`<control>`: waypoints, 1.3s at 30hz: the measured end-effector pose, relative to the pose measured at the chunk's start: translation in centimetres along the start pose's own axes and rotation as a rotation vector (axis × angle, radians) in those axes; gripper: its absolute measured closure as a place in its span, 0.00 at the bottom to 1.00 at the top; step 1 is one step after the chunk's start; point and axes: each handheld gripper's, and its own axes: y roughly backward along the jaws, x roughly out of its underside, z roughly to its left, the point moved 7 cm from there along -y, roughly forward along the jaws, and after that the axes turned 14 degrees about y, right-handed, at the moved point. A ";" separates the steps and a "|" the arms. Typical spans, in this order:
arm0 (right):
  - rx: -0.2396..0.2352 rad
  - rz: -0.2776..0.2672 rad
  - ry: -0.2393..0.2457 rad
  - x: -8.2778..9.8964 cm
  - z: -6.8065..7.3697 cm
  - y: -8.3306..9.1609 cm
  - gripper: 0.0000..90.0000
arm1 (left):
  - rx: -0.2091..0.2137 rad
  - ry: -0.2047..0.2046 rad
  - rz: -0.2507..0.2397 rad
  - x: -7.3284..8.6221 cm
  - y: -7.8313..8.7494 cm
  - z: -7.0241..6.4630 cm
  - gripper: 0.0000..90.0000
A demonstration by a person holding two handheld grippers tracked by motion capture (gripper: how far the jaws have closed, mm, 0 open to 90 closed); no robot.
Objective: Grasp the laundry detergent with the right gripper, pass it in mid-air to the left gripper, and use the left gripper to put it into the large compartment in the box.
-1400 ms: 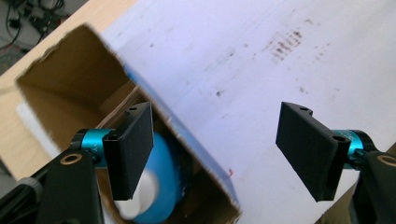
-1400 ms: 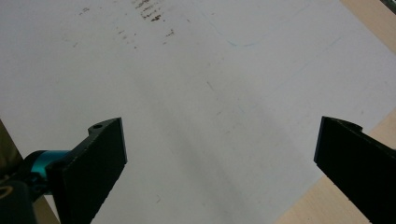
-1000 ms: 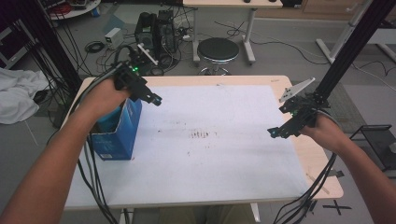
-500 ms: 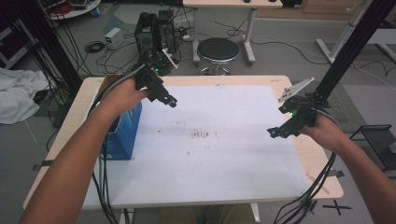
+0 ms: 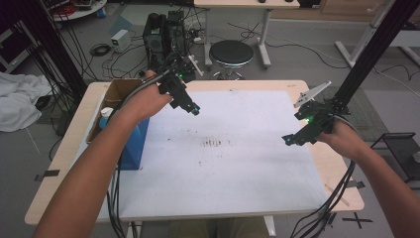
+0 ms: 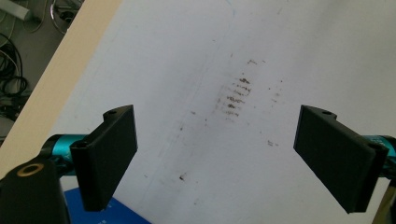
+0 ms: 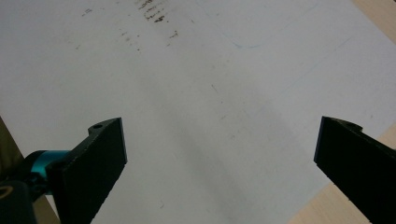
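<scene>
Blue box (image 5: pixel 130 144) sits just beside left gripper (image 5: pixel 194 109); both grippers spread, empty.

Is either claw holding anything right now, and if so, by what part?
Nothing is held. The left claw and the right claw both stand open over the white sheet.

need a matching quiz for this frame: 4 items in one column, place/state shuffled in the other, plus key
Things:
1. left gripper
2. right gripper
3. open blue cardboard box
4. patch of dark scuff marks

Places or states:
A. at the table's left edge, a white bottle with a blue cap inside
B. mid-sheet on the white paper sheet
C. jaws open and empty, above the sheet's far left part
D. jaws open and empty, near the sheet's right edge

Pairs: 1-C, 2-D, 3-A, 4-B
</scene>
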 end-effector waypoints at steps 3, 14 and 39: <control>0.000 0.000 0.008 -0.1 0.0 0.0 0.02 | 0.031 -0.023 0.033 0.0 -0.7 -0.6 0.15; -0.006 -0.001 0.020 -0.6 0.0 -0.1 0.02 | 0.062 -0.076 0.065 -0.4 -1.5 -1.6 0.15; -0.011 0.004 0.029 -1.0 0.1 -0.3 0.02 | 0.070 -0.089 0.069 -0.1 -1.4 -1.9 0.15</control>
